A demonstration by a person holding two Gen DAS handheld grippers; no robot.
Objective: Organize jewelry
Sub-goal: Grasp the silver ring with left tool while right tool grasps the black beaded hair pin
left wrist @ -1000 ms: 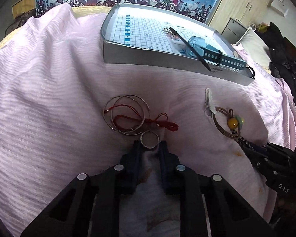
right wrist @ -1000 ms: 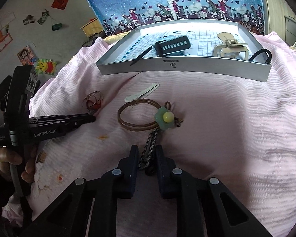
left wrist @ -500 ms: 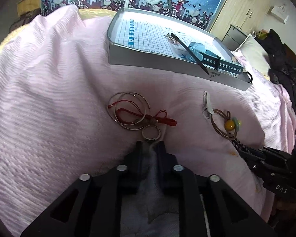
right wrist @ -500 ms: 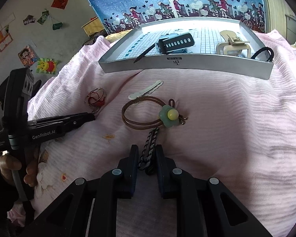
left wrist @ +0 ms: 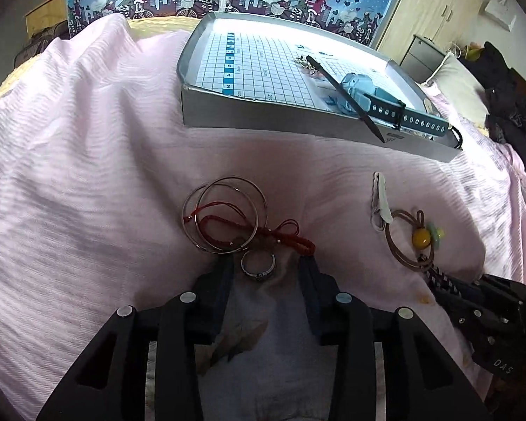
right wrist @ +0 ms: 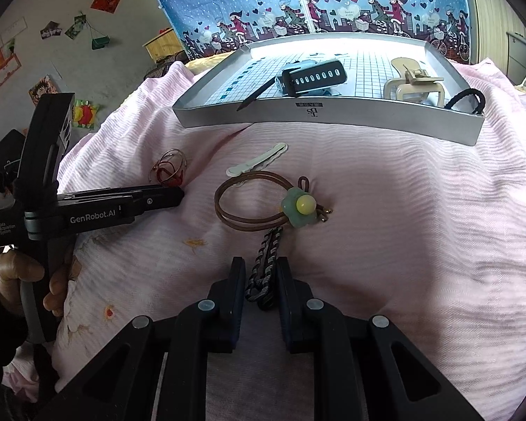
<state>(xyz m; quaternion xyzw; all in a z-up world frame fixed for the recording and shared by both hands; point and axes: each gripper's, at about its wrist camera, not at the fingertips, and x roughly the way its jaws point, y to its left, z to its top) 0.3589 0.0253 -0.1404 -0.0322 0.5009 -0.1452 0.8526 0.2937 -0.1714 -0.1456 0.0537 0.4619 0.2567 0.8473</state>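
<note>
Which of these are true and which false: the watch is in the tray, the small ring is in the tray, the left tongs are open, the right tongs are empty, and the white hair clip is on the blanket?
1. The watch lies in the tray. True.
2. The small ring is in the tray. False: it lies on the pink blanket, between the fingers of the left tongs.
3. The left tongs are open. True.
4. The right tongs are empty. False: a braided cord sits between their fingers, which are close around it.
5. The white hair clip lies on the blanket. True.
</note>
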